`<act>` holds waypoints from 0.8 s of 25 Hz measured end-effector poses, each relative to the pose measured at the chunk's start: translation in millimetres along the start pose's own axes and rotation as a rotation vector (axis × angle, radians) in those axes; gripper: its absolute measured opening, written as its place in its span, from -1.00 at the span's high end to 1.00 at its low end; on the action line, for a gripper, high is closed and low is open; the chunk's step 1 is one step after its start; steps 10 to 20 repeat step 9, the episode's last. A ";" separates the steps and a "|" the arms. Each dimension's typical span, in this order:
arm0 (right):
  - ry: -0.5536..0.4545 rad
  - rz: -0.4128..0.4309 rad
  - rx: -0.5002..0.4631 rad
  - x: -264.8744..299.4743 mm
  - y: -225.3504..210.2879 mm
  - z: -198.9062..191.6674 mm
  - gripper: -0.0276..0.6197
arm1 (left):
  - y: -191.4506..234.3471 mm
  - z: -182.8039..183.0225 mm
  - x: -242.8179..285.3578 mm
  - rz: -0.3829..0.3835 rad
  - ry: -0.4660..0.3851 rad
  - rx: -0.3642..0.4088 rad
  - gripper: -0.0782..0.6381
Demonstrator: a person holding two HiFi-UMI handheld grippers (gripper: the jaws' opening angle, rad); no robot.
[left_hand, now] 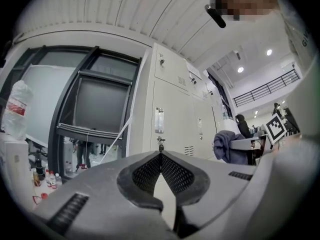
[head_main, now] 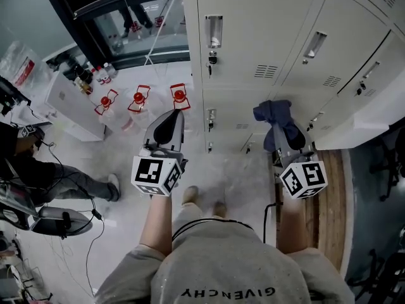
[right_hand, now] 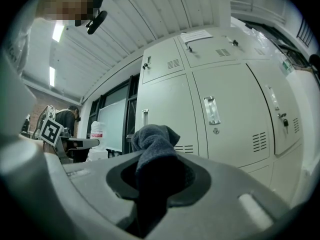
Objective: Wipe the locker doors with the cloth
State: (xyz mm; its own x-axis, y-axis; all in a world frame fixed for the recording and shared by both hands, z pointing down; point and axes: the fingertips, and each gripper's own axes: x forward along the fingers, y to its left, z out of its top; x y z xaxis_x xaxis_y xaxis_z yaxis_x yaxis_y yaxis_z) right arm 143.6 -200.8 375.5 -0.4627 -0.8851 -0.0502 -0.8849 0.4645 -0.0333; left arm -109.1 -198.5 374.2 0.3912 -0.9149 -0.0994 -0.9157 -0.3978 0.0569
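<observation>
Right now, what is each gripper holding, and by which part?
The right gripper holds the cloth by a bunched part; one end sticks out past the jaws. The left gripper holds nothing.

Ahead and right: lockers. Window left of lockers. Bottles on floor below window, just ahead of left gripper. Right gripper well right of left gripper, cloth between its jaws, near lower locker door. Seated person far left.
</observation>
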 end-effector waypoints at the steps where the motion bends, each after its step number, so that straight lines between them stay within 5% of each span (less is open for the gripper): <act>1: 0.002 0.003 -0.002 -0.9 1.0 -0.4 0.64 | 0.3 -0.2 -1.0 0.003 -0.001 -0.007 0.79; 20: 0.003 0.023 -0.003 -8.2 5.0 -0.6 0.64 | -7.9 -0.2 -5.2 -0.003 0.001 -0.014 0.79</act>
